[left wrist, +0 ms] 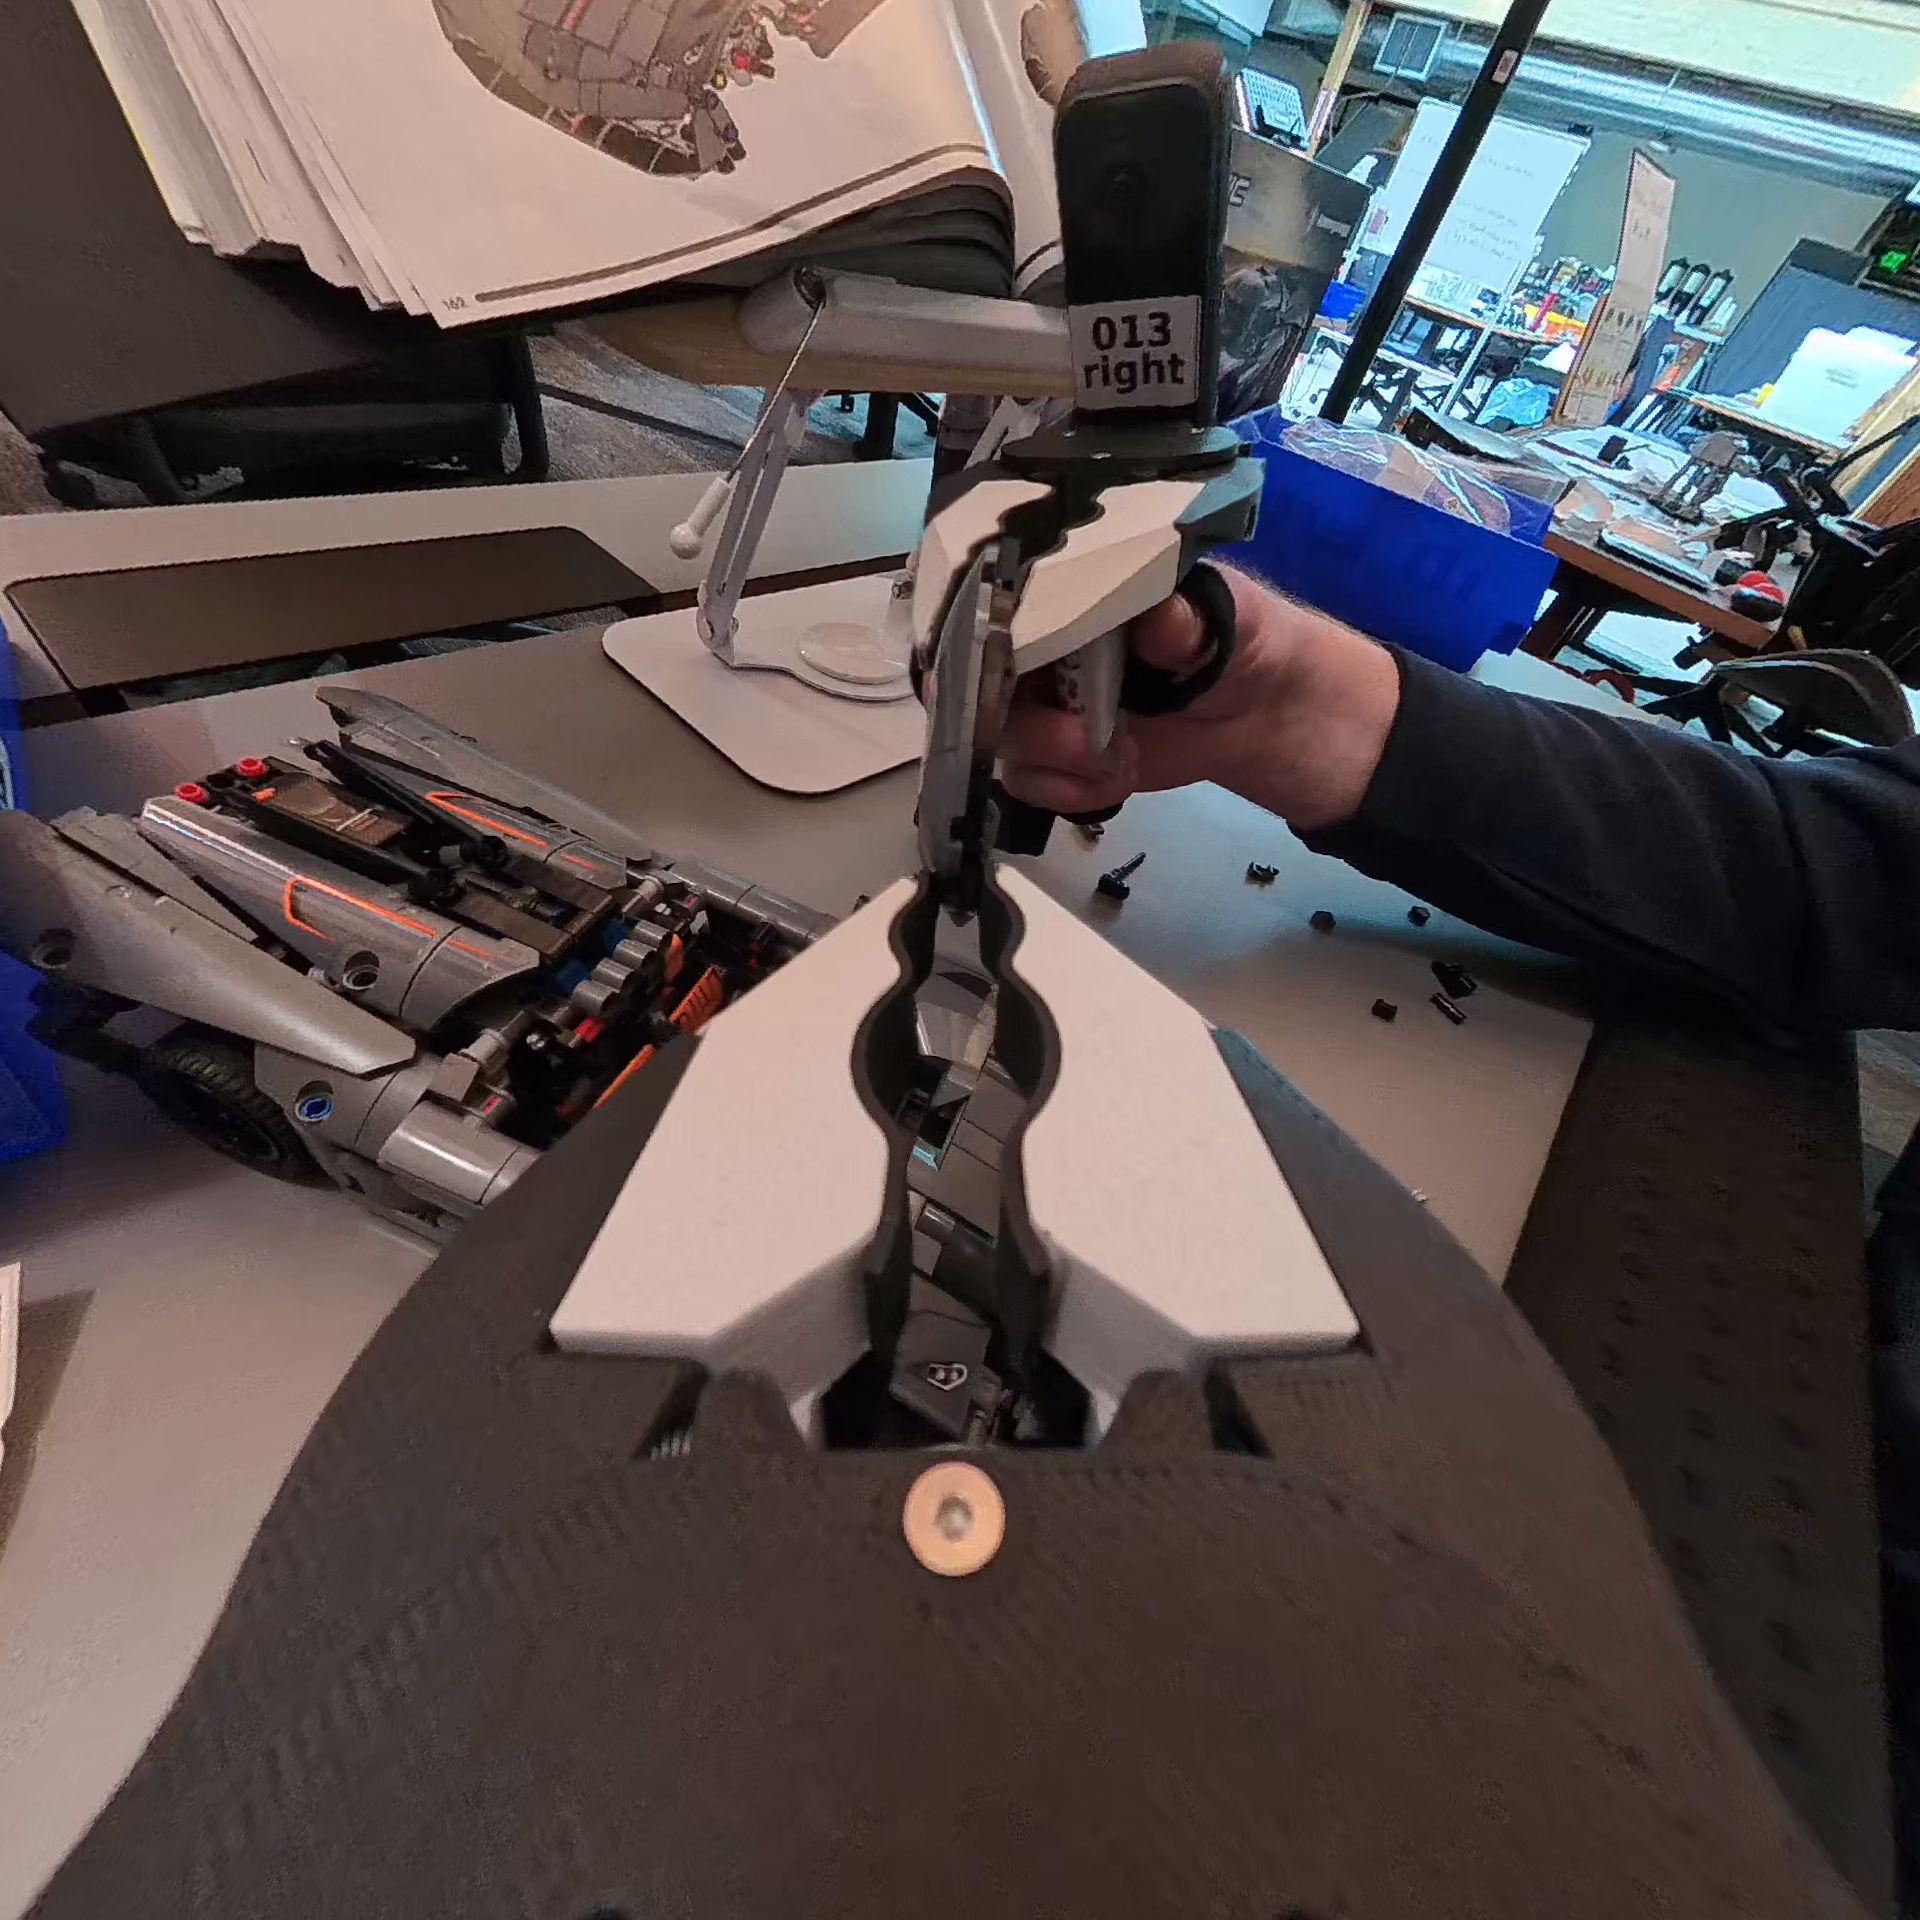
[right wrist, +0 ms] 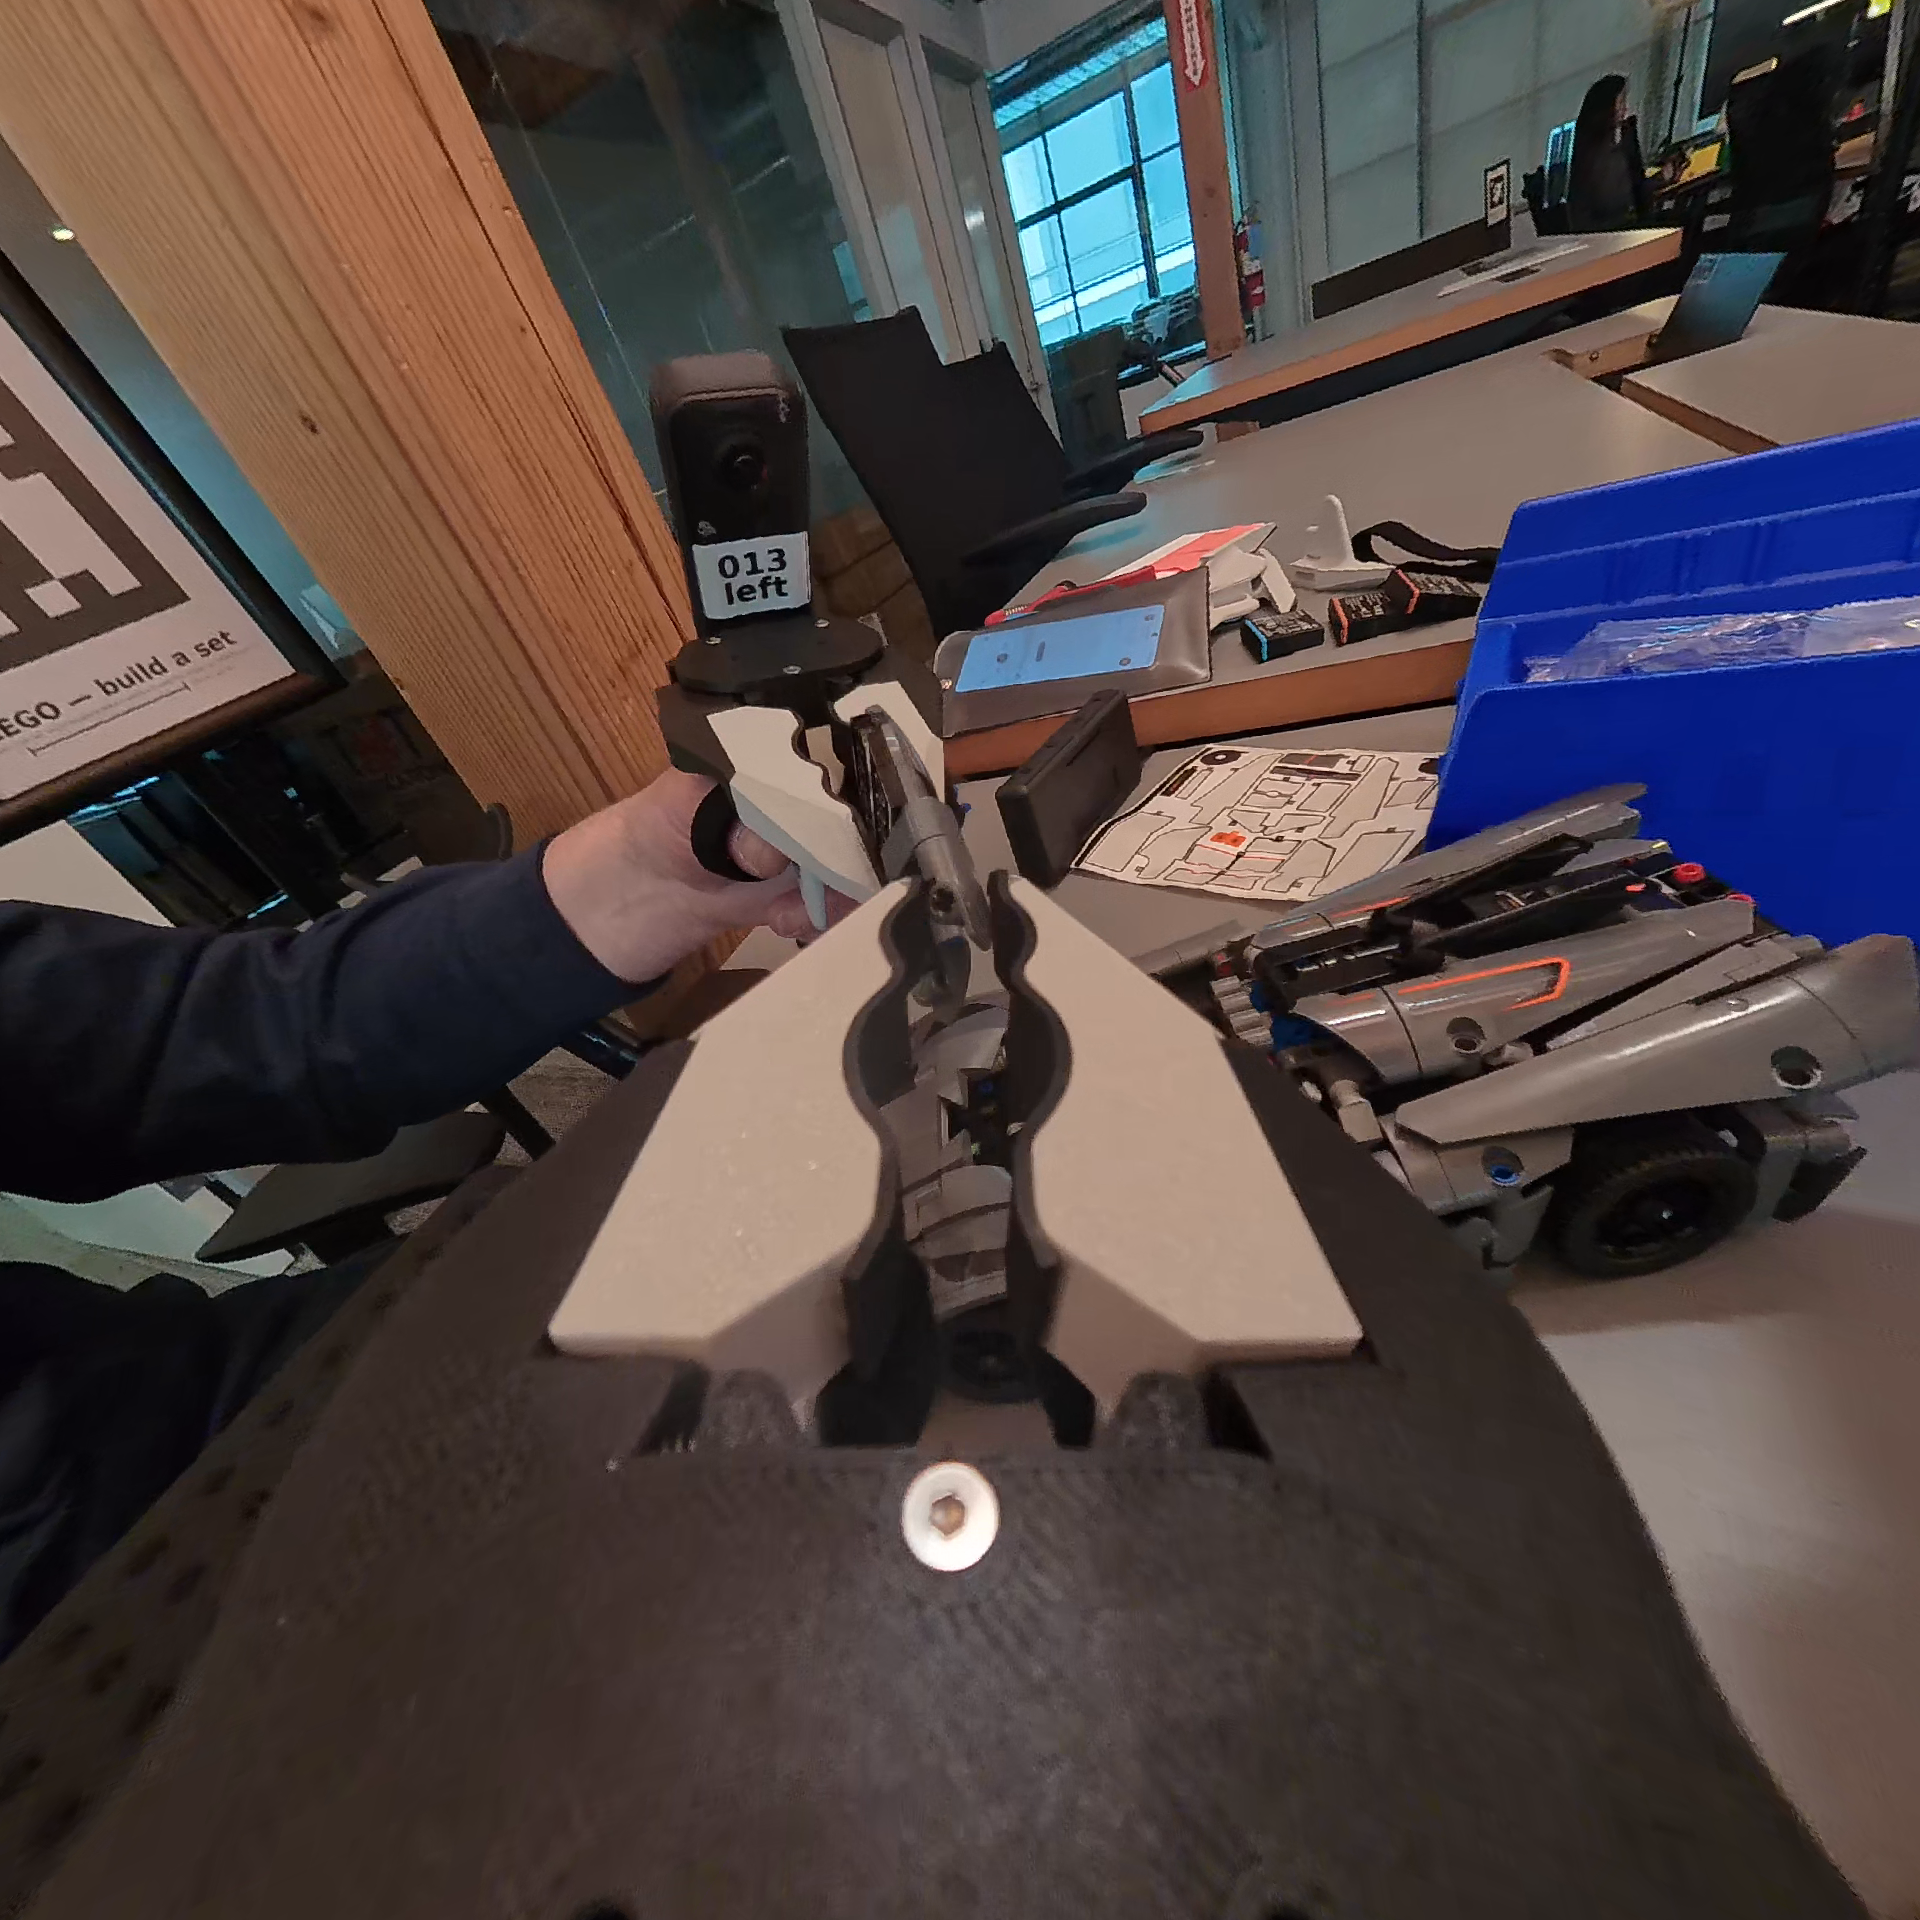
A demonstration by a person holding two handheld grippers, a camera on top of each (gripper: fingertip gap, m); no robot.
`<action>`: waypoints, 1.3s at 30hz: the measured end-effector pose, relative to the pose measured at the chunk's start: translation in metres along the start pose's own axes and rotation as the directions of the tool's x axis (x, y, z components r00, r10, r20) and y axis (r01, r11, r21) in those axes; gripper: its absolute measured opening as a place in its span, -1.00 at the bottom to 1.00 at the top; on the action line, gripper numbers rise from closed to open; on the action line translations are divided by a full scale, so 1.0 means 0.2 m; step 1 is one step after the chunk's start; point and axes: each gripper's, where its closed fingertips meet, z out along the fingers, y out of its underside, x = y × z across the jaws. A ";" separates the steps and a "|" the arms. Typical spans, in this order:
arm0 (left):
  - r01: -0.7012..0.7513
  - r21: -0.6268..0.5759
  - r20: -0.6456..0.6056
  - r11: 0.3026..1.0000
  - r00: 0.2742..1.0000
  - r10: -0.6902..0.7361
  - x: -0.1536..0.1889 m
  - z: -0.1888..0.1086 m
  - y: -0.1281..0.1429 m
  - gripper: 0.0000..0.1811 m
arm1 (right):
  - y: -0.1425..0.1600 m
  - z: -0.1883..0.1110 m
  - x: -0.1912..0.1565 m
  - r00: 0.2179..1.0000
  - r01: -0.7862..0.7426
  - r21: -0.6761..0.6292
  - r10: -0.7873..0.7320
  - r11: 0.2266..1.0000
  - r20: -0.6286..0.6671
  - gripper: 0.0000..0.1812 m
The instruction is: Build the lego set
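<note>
Spanning the gap between two facing grippers: one grey panel sub-assembly, long and narrow, its long axis running tip to tip from one tool into the other, raised above the grey table.

- Left gripper — fingers closed around the near end of the sub-assembly, which lies straight ahead inside its channel. Count: one.
- Right gripper — fingers likewise clamped on the opposite end; seen from the left wrist view it is tilted, nose down, with a hand on its grip. Count: one.
- Relation governing the next move: both tools are equally engaged, nose to nose, with almost no bare length of the piece between them. Any pressing or twisting would, in my judgement, act along that shared axis; which end carries the joint cannot be told.
- Car model — one, grey with orange stripes and black wheels, resting on the table to the left gripper's left and well apart from the held piece.
- Loose black pins — roughly eight, scattered on the table below the right forearm; exact count uncertain.
- Instruction booklet — one, open on a white stand.
- Sticker sheet — one, flat beside a blue bin.
- Blue bins — at least one in each view.
</note>
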 end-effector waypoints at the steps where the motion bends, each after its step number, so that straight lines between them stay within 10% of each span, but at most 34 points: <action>1: 0.005 0.002 -0.005 1.000 1.000 -0.005 0.00 0.00 0.00 -0.94 | 0.00 0.00 0.00 1.000 -0.001 -0.002 0.001 1.000 0.004 -0.89; 31: -0.085 0.023 -0.014 0.996 0.996 0.086 0.05 -0.03 -0.07 -0.93 | 0.00 -0.02 -0.05 0.993 -0.071 -0.005 0.071 0.997 0.095 -0.90; 39: -0.261 -0.014 0.144 0.965 0.955 0.261 0.01 -0.05 -0.12 -0.94 | -0.03 -0.06 0.01 0.993 -0.108 0.020 0.108 0.994 0.042 -0.70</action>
